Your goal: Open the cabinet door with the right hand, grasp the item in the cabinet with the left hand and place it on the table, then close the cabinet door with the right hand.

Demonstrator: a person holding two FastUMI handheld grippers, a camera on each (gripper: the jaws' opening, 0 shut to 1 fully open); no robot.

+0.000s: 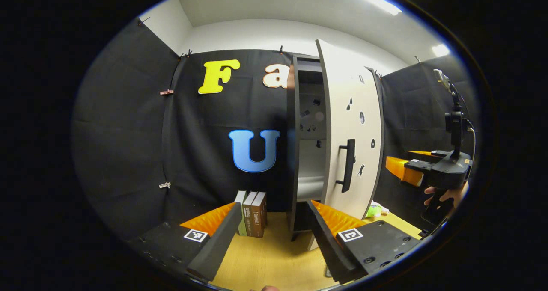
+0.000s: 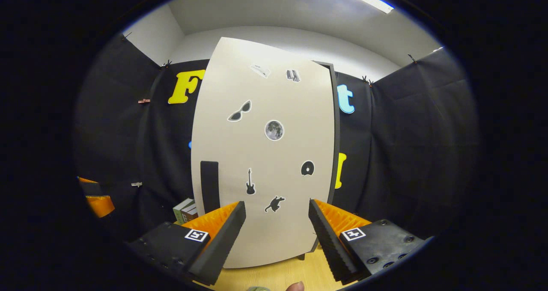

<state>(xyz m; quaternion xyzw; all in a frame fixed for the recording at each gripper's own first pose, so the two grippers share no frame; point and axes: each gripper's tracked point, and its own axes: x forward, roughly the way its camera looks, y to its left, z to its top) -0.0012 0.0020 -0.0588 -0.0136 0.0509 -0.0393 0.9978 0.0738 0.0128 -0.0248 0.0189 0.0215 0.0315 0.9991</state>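
Observation:
The white cabinet door [image 1: 353,124] stands swung out, its edge toward me, with the dark handle [image 1: 347,164] on its outer face. Behind it the cabinet's inside [image 1: 310,132] shows pale shelves; I make out no item on them. A small yellow-green object [image 1: 374,210] lies on the table just past the door's lower edge. My left gripper [image 1: 274,207] is open in front of the cabinet's opening, holding nothing. My right gripper [image 2: 276,207] is open, facing the door's stickered face [image 2: 265,154], right of the handle [image 2: 209,186]. It also appears in the left gripper view [image 1: 400,171], held by a hand [image 1: 445,194].
Three upright books [image 1: 252,214] stand on the wooden table [image 1: 274,256] left of the cabinet, also seen beside the door [image 2: 186,209]. Black cloth walls close in the booth. The left gripper [image 2: 96,197] shows at the far left of the right gripper view.

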